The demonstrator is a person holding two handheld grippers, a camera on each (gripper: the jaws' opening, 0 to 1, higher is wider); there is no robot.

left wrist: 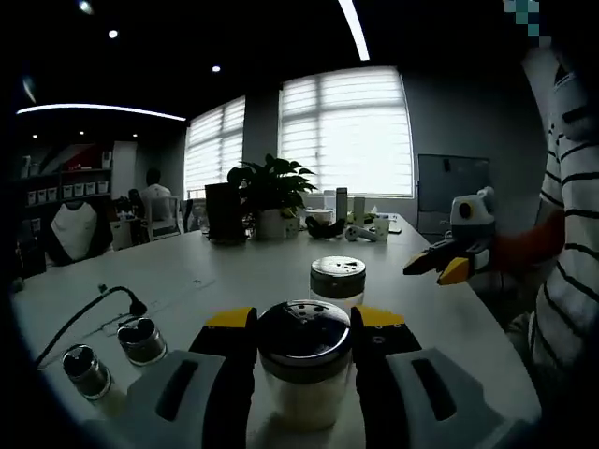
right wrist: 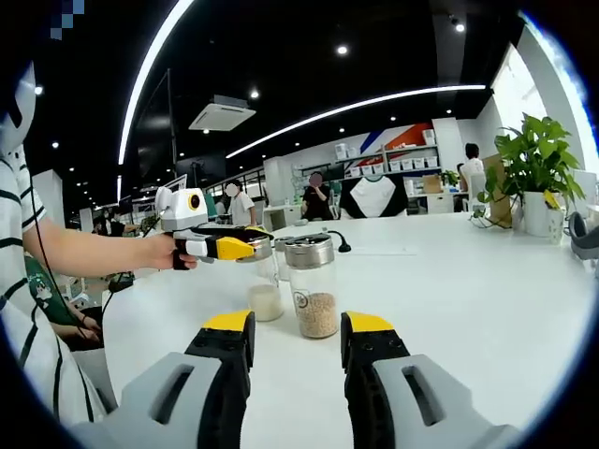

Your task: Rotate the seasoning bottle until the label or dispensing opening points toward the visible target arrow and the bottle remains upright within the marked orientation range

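Left gripper (left wrist: 304, 339) seen clamped on a seasoning bottle (left wrist: 304, 365), yellow-tipped jaws pressed against both sides just under its silver shaker lid, bottle upright on the white table (left wrist: 215, 271). Pale contents visible through the glass below the lid. Second bottle (left wrist: 337, 281) upright just beyond the held one, silver-capped as well. Two small shakers (left wrist: 112, 355) standing together near the table's edge beside a black cable (left wrist: 89, 313). Potted plant (left wrist: 271, 192) farther back, before bright shuttered windows. Right gripper (left wrist: 447, 264) entering that view at the side, held off the table in a hand, well apart from both bottles. In the right gripper view, right gripper (right wrist: 295, 341) open, jaws spread and closed on nothing, raised short of the table. Second bottle (right wrist: 314, 288), holding tan grains, nearer that camera and near the open jaws but not between them; held bottle (right wrist: 262, 292) just behind it with the left gripper (right wrist: 245, 249) gripping at its top. Striped sleeve (right wrist: 23, 309) at the view's edge.
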